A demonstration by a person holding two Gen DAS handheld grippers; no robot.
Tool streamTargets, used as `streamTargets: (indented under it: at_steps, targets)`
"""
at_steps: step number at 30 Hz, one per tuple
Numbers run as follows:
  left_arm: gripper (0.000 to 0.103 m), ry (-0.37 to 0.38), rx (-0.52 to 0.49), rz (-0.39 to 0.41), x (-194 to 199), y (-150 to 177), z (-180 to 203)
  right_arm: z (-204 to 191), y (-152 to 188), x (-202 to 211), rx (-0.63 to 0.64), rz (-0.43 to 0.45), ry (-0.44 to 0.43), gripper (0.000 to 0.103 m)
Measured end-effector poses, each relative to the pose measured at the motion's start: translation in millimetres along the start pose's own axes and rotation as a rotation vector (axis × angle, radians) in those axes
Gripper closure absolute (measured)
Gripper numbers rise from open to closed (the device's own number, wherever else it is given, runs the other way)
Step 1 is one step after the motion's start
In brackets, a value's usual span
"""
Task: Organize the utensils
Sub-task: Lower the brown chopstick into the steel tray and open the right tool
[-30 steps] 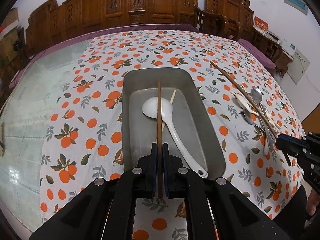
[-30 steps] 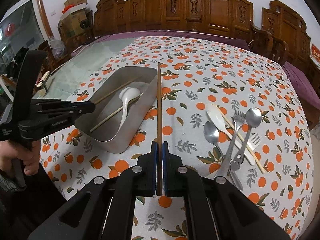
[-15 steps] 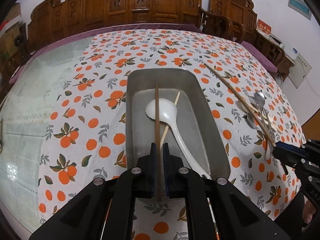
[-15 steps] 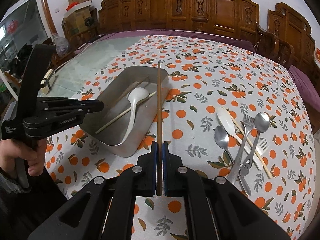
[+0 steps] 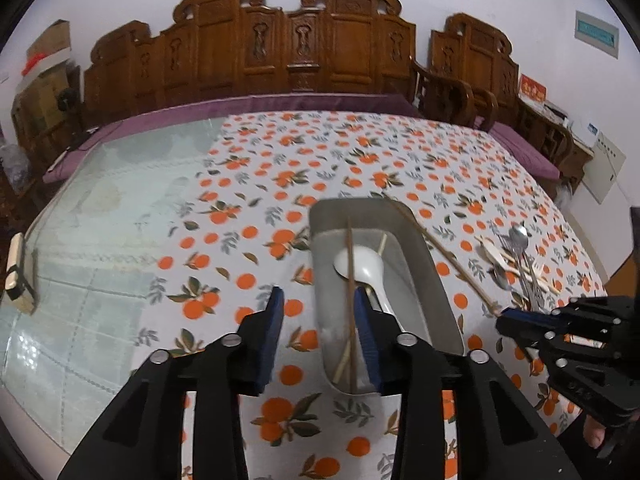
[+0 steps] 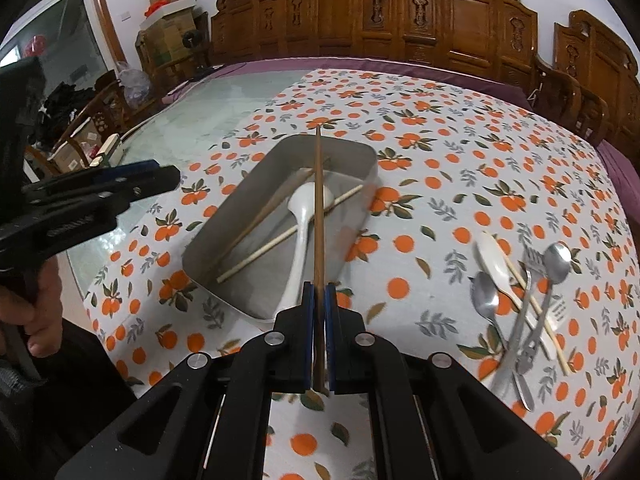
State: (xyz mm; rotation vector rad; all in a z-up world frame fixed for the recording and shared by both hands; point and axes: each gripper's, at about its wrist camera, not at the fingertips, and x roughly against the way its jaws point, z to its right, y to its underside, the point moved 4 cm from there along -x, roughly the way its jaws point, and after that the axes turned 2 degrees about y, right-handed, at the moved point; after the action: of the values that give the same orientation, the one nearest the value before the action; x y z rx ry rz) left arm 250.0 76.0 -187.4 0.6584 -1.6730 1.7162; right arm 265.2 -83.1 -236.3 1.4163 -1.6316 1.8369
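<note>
two chopsticks (image 6: pixel 256 216), white spoon (image 6: pixel 302 220) in metal tray (image 6: pixel 224 240).

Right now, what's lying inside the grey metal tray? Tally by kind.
Dark brown wooden chopstick: 1
Pale wooden chopstick: 1
White ceramic soup spoon: 1
Total: 3
Not counted: second brown chopstick, clamped in the right jaws.

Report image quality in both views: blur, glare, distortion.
Left wrist view: heavy fisheye bending, dark corner vignette, pale glare on the glass tabletop. Right wrist view: same bending; the loose cutlery pile is motion-smeared, while the dark chopstick in the right tool stays sharp.
</note>
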Motion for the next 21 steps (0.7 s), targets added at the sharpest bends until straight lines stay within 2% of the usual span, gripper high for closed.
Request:
streamTargets:
  at_steps: [12, 21]
  targets:
    - [0.061, -0.028, 0.022, 0.036, 10.9, -5.6, -17.1, -18.6, -17.9, -44.7, -0.042, -0.067, -0.065, 0.097]
    - [0.060, -0.019, 0.025, 0.041, 13.5, -5.9, -17.2, -27.3, -19.7, -68.4, -0.055, -0.107, -0.066, 0.097]
